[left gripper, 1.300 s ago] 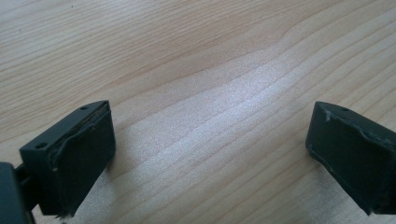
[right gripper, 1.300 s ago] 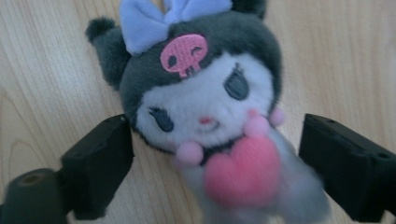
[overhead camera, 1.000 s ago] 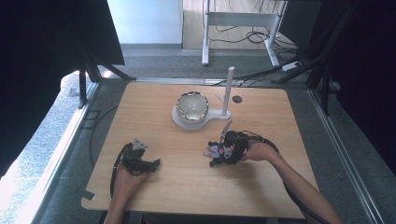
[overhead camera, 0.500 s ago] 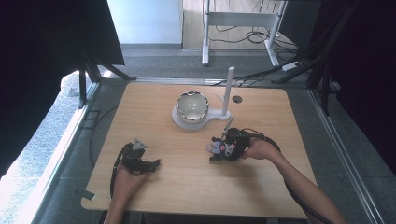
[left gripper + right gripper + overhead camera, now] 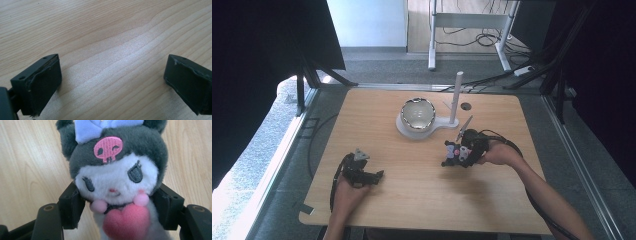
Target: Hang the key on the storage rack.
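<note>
Two hand-held grippers were in use over one wooden bench [image 5: 412,200], together with one plush toy and one white stand.

Right gripper [image 5: 457,154]: seen in the high view right of the bench's centre, well clear of every edge. Its jaws were closed on the plush toy [image 5: 117,182], one pad pressed against each side of the toy just beneath the head. From the right gripper view, the jaws had narrowed onto the toy within the last second and had since stopped closing. The toy counted one: dark grey hood, one pink skull patch on the forehead, one pale blue bow on top, white face, one pink heart at the chest, two small pink pompoms below the chin. Its long axis ran along the jaws, head pointing away from the gripper body and face turned toward that gripper's camera. In the high view the head end pointed toward the bench's left edge. Whether the toy was clear of the bench surface could not be determined.

Left gripper [image 5: 110,85]: near the front left corner, jaws wide apart with bare wood between them.

One white stand [image 5: 419,129] sat toward the far edge, near its middle, carrying one shiny metal bowl [image 5: 417,112] and one upright white post [image 5: 456,97].
</note>
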Demonstrator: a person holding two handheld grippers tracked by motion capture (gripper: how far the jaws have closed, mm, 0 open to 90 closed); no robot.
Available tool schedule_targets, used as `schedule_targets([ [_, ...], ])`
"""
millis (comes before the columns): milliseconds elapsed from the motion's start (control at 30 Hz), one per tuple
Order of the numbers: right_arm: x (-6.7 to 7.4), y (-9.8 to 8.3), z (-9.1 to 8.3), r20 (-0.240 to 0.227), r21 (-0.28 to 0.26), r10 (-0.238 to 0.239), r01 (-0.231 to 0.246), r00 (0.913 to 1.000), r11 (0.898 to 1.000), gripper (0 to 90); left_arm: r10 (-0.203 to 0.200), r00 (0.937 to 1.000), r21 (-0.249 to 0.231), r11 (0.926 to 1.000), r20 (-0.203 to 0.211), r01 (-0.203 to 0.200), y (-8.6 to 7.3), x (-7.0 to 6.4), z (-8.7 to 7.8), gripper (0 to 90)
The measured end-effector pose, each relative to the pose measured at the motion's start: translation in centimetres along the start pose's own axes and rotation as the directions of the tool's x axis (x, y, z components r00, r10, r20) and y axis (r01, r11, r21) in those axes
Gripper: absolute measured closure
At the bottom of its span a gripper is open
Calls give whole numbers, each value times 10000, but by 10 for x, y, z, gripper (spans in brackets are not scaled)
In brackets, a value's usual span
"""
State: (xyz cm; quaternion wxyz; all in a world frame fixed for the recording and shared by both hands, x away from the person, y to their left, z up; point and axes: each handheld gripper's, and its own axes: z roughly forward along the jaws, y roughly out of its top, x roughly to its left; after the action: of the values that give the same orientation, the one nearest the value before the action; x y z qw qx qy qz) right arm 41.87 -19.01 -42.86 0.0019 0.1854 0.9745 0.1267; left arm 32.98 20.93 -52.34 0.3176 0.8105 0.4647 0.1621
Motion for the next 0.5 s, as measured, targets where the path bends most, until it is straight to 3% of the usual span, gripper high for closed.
schedule_targets([
  [500, -17, -7, -49, 34, -144, 915, -914, 9958, 9957, 331, -23, 10000, -29, 10000, -17, 22, 0, 0, 0, 14],
])
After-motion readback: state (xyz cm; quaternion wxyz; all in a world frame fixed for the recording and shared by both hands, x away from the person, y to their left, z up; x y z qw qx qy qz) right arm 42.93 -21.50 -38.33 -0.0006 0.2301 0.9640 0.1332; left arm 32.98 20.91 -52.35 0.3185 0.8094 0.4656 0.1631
